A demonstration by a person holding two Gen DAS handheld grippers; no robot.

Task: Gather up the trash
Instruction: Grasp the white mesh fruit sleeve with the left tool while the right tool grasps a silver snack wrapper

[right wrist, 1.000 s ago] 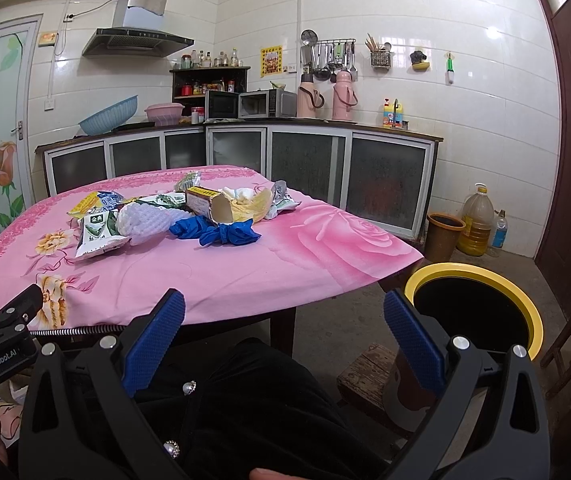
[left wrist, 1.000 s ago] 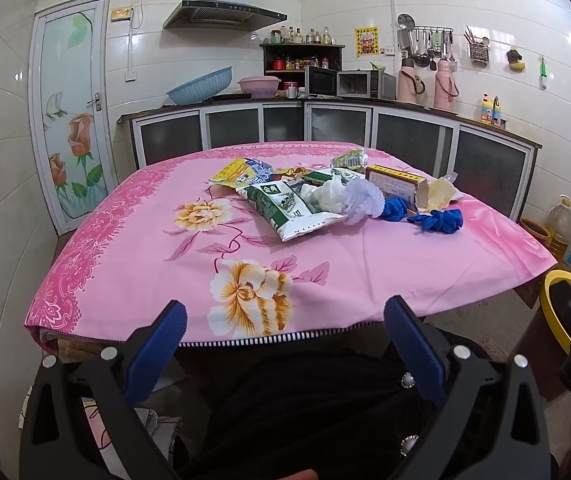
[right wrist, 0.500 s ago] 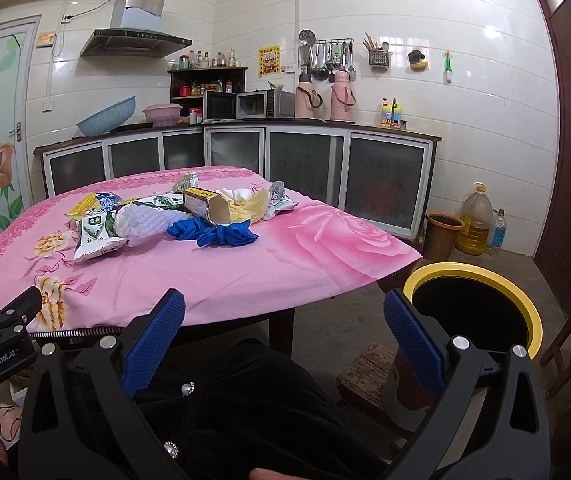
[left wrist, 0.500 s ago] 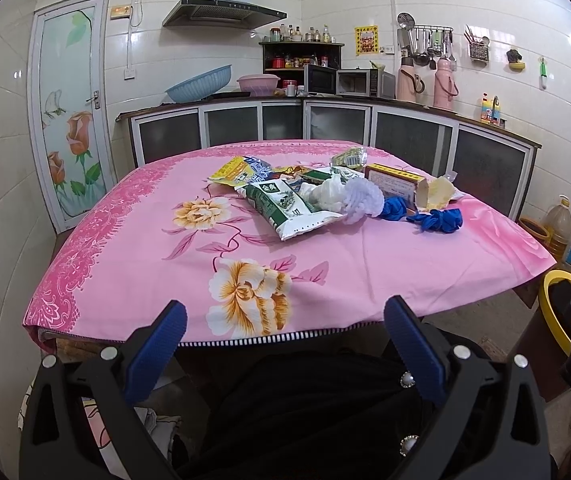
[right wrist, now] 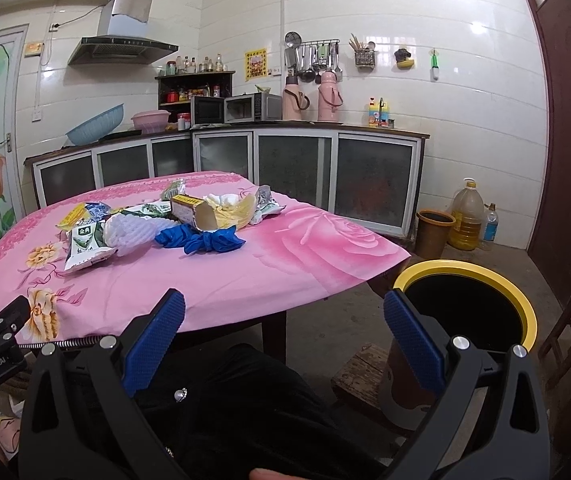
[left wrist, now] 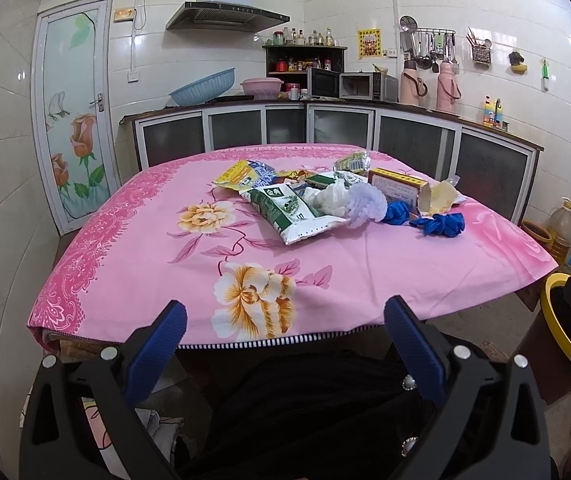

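Lying in a heap near the far edge of the table is the trash: a green and white bag, a yellow bag behind it, a white foam net, a white wad, an open box and two blue gloves. The gloves lie on the right side of the heap, nearest the right edge. A pink cloth with flowers covers the table. The left tongs are held low in front of the near edge, wide open and with nothing in them, well apart from the trash. The right tongs are wide open too, and they hold nothing. They are off the near right corner, above the person's dark lap. A black bin with a yellow rim stands on the floor beside that corner, by the right tongs. In the right view the green bag lies on the left of the heap and the gloves lie in front of the box.
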